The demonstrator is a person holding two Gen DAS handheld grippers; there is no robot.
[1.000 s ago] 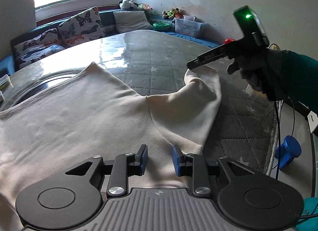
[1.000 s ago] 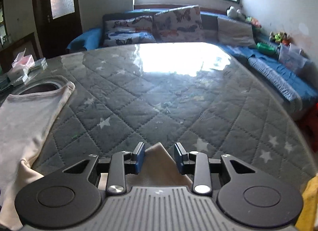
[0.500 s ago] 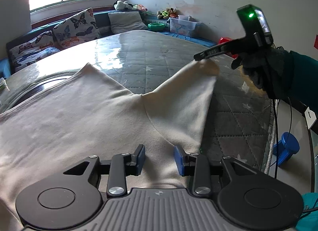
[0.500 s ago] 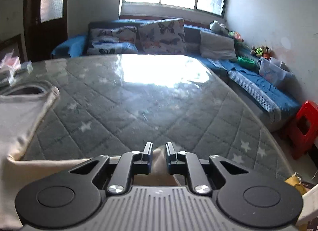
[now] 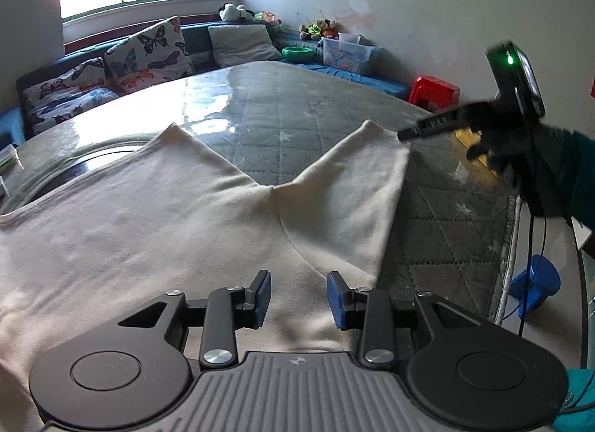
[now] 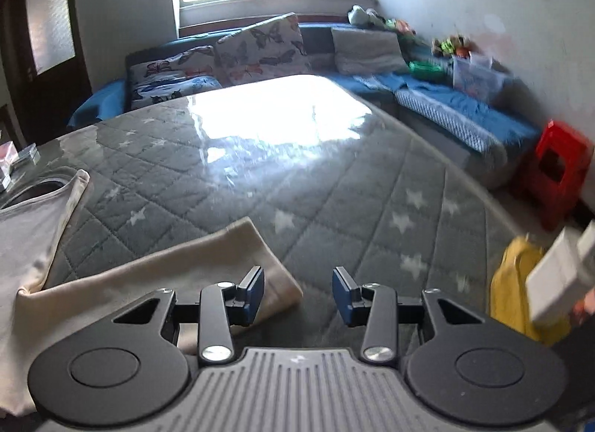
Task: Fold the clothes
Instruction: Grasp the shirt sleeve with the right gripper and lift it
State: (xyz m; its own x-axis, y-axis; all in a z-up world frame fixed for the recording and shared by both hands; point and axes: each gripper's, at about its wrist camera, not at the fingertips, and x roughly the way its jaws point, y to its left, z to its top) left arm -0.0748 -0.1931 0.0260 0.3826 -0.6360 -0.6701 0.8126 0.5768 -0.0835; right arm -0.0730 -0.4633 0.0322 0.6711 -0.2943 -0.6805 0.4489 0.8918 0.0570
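Observation:
A cream shirt lies spread flat on the grey quilted mattress. Its right sleeve stretches out toward the mattress's right edge. My left gripper is open and empty just above the shirt's near part. My right gripper is open and empty beside the sleeve's cuff, which lies flat at its left finger. In the left wrist view the right gripper hovers at the sleeve's end.
A sofa with butterfly cushions and a grey pillow runs behind the mattress. A red stool and a yellow item are to the right. A blue object lies on the floor.
My right gripper pulled the sleeve outward while shut on its cuff, then opened and let it go. The sleeve now lies flat and straight. My left gripper stayed open.

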